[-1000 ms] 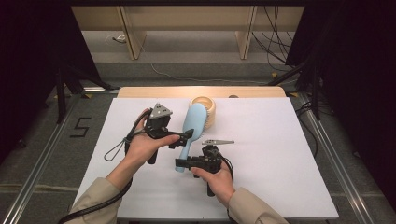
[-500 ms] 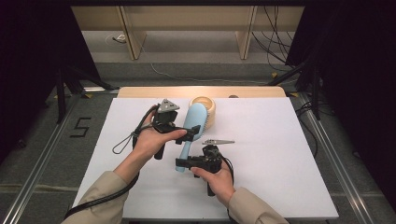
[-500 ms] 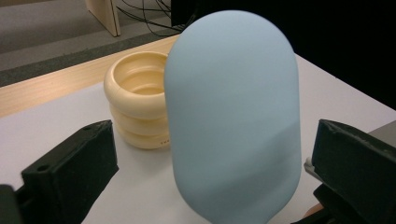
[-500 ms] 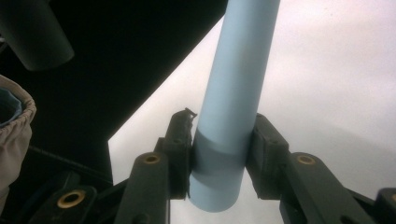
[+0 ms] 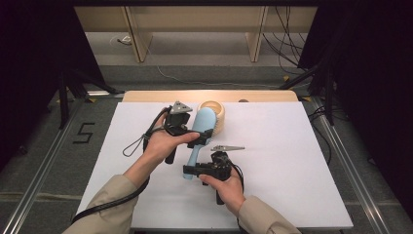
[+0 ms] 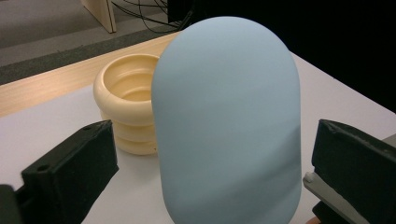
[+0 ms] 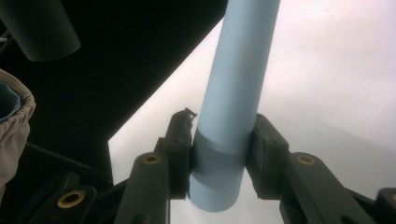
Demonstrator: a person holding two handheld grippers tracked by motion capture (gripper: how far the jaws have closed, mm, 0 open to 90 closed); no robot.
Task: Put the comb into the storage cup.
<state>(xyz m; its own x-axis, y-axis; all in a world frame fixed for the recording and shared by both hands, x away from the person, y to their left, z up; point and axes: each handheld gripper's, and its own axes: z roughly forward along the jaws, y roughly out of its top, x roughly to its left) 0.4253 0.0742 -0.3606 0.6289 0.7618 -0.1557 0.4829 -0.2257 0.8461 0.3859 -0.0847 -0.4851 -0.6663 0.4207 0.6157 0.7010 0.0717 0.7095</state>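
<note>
The right gripper is clamped on the lower end of the handle of a pale blue hairbrush; the right gripper view shows both jaws pressed against the handle, contact that the high view leaves too small to judge. The left gripper stands with its jaws wide apart, one on either side of the brush head, neither touching it. Beyond its left jaw, just behind the brush head, the left gripper view shows a ribbed cream bowl on the white table; the high view places that bowl at the table's far edge. A slim metal clip lies just beyond the right gripper in the high view. Compared with one second earlier, the left gripper has moved farther up the table to flank the brush head; the right gripper's hold is unchanged.
</note>
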